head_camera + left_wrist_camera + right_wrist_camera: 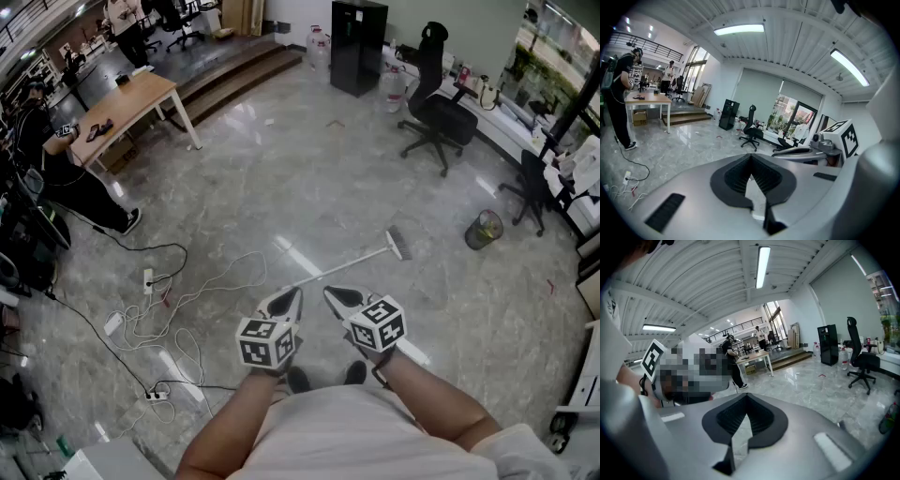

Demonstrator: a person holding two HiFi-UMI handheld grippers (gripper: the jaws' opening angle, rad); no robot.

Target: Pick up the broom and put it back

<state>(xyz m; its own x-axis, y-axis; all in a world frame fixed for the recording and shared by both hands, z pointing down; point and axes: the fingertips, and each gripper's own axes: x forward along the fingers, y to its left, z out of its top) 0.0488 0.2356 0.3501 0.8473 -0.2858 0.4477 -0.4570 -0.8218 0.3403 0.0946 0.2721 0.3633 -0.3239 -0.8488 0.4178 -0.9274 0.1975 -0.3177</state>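
The broom (352,264) lies flat on the grey marble floor, a thin white handle with a grey brush head (398,244) at its far right end. The near end of the handle stops just beyond my two grippers. My left gripper (286,300) and right gripper (337,298) are held side by side above the floor, both pointing forward and somewhat down. In the left gripper view the jaws (751,157) are together with nothing between them. The right gripper's jaws (746,397) look the same, shut and empty. Neither gripper view shows the broom.
White cables and power strips (150,281) sprawl on the floor at the left. A small bin (484,229) and office chairs (433,108) stand at the right. A wooden desk (131,103) with a person (56,159) beside it is far left, steps and a black cabinet (358,45) behind.
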